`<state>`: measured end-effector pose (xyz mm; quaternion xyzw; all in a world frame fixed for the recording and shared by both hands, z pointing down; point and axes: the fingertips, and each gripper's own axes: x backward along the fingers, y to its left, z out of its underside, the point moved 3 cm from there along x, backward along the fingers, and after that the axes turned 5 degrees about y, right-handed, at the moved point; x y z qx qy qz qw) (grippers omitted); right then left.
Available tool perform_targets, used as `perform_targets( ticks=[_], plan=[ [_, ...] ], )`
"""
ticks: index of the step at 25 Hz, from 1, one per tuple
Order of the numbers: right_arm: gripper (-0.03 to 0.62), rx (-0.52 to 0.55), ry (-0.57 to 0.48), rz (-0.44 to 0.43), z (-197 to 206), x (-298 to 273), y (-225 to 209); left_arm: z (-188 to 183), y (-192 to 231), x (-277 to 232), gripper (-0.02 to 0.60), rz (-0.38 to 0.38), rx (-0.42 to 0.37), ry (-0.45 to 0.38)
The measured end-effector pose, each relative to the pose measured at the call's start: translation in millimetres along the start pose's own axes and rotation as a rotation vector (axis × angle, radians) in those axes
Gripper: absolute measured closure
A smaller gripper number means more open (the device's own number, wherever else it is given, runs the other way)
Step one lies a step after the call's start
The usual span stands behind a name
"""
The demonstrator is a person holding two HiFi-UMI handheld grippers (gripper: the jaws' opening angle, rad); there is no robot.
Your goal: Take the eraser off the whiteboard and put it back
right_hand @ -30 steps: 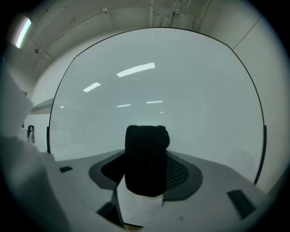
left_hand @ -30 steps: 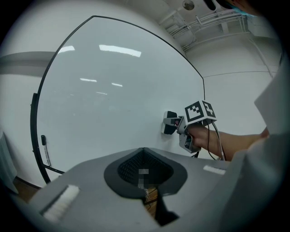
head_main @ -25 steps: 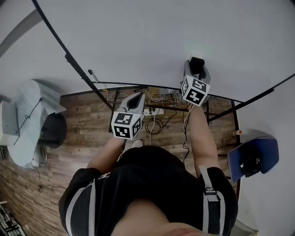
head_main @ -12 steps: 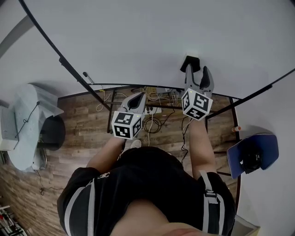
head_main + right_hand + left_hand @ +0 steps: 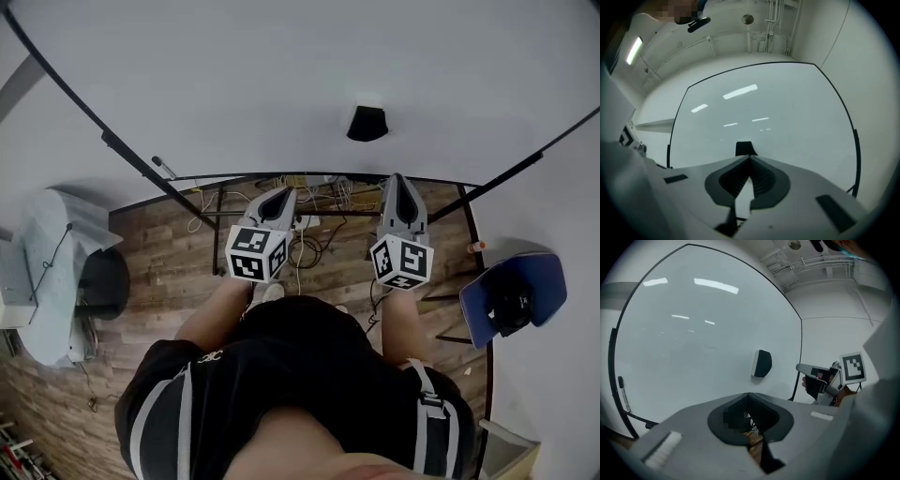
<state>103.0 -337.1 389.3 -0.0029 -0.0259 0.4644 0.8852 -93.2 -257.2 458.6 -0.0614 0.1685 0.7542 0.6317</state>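
On whiteboard (image 5: 234,84), eraser (image 5: 366,123) alone now; R claw (image 5: 397,180) back off it, just clenched empty; L claw (image 5: 278,194) clenched too.

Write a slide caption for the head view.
The eraser sits on the whiteboard; the right gripper, jaws just closed with nothing between them, and the shut left gripper are clear of it.

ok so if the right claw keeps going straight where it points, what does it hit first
Probably the eraser on the whiteboard, just above the tips of the right claw, whose jaws just closed empty. It sits slightly left of the line, so bare board is possible.
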Motion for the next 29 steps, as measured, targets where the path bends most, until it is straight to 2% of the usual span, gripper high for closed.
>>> perform_targets(
  ticks=[6,14,29],
  plan=[
    [0.589,-0.024,0.080,0.022,35,23,-2,-2,-16,-10,0.572,0.041,-0.020,0.007],
    [0.589,-0.012,0.084,0.043,36,36,-1,-4,-31,-19,0.572,0.080,-0.041,0.009],
    [0.589,-0.027,0.096,0.042,36,33,1,-6,-29,-17,0.572,0.088,-0.037,0.004]
  ],
)
